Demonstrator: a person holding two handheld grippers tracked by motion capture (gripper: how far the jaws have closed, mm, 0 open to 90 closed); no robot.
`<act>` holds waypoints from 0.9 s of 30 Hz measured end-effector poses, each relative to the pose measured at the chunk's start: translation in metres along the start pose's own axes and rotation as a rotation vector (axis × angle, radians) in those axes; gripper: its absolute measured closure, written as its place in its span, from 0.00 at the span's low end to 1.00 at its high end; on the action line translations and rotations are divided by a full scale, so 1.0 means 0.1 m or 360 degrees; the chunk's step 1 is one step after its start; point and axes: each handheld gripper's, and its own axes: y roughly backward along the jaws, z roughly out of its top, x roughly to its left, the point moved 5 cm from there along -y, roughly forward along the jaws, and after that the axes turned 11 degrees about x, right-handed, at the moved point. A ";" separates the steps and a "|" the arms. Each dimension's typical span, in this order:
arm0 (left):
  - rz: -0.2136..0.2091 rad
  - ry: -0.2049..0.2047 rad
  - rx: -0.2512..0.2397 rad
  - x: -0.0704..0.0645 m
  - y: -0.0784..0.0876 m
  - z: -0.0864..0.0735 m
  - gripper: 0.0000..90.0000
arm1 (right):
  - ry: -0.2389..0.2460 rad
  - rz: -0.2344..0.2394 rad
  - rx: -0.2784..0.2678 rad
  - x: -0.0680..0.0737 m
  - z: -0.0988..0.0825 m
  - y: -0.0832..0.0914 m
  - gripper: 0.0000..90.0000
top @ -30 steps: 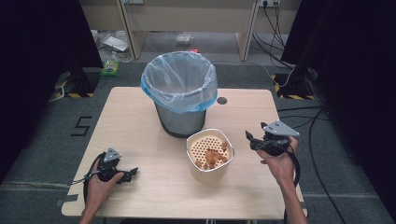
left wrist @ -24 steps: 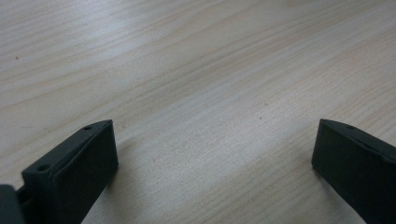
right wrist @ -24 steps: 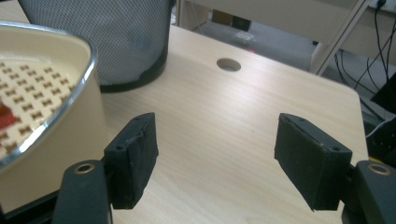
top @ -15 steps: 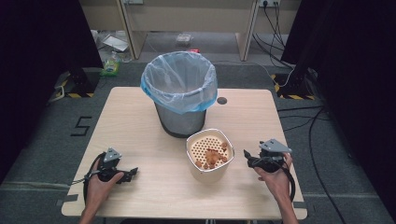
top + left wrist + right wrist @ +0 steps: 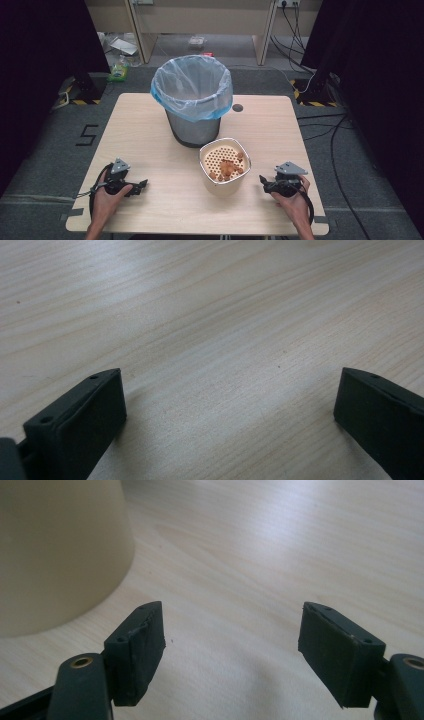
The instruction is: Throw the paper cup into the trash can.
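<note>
The right gripper sits low at the table, its jaws wide apart after having just been opening, with nothing but bare wood between them — the cream strainer bowl with brownish food bits stands just ahead of the jaws and off to their left side, near but not touching. The left gripper rests on the table as well, jaws spread with only wood between them, the bowl well ahead of them — and the lined bin stands just beyond the bowl.

text: "5" | on: floor left of table | colour: black
</note>
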 end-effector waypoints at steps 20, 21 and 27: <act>-0.0001 0.0000 -0.0001 0.00 0.00 0.00 0.00 | -0.0057 0.0061 0.0086 0.05 -0.25 -0.11 0.27; -0.0001 0.0000 -0.0001 0.00 0.00 0.00 0.00 | -0.0056 0.0061 0.0086 0.05 -0.26 -0.11 0.27; 0.0000 0.0001 0.0000 0.00 0.00 0.00 0.00 | -0.0056 0.0062 0.0087 0.05 -0.26 -0.11 0.26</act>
